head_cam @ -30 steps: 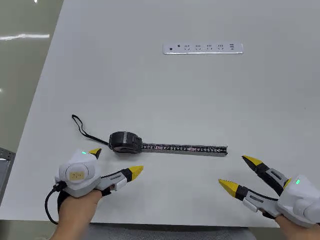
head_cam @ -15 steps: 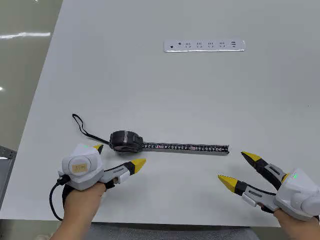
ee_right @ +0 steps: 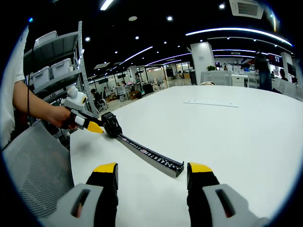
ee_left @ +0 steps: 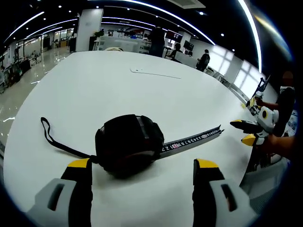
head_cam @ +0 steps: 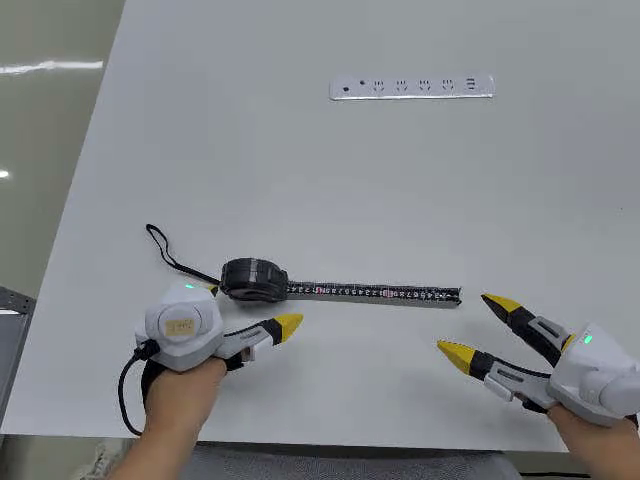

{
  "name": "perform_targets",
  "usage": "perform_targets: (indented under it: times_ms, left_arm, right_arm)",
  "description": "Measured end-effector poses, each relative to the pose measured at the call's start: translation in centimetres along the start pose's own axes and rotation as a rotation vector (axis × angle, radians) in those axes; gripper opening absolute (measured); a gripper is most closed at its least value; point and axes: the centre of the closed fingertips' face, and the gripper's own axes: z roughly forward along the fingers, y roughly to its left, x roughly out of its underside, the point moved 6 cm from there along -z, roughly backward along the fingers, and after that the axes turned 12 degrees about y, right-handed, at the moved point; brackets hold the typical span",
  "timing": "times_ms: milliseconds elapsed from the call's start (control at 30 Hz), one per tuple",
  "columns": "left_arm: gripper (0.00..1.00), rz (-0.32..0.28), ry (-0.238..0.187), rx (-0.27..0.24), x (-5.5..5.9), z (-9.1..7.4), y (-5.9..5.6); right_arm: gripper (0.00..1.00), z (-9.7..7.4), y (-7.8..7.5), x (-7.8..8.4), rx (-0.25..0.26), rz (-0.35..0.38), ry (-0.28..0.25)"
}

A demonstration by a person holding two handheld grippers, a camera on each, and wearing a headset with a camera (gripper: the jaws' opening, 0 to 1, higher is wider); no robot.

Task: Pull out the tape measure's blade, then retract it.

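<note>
A black tape measure (head_cam: 252,278) lies on the white table (head_cam: 330,180), its blade (head_cam: 375,292) pulled out to the right and lying flat, its black wrist strap (head_cam: 170,254) trailing left. My left gripper (head_cam: 250,308) is open just in front of the case, with the case (ee_left: 129,144) close ahead between the yellow fingertips (ee_left: 206,164) and not touched. My right gripper (head_cam: 480,328) is open near the table's front right, a short way from the blade's end (ee_right: 176,168). The blade (ee_right: 147,153) runs away from it to the case (ee_right: 112,124).
A white power strip (head_cam: 411,86) lies flat at the far middle of the table. The table's left edge and the floor are at the left. People and shelves stand in the background of the gripper views.
My left gripper has moved right and forward, closer to the tape measure's case. The right gripper has shifted slightly. The tape measure and its blade lie as before.
</note>
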Motion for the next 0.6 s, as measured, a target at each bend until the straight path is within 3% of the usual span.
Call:
perform_targets:
  times_ms: [600]
  left_arm:
    - [0.85, -0.05, -0.019, 0.008, -0.94, 0.87, -0.38]
  right_arm:
    - [0.58, 0.58, -0.8, -0.24, 0.006, 0.018, -0.011]
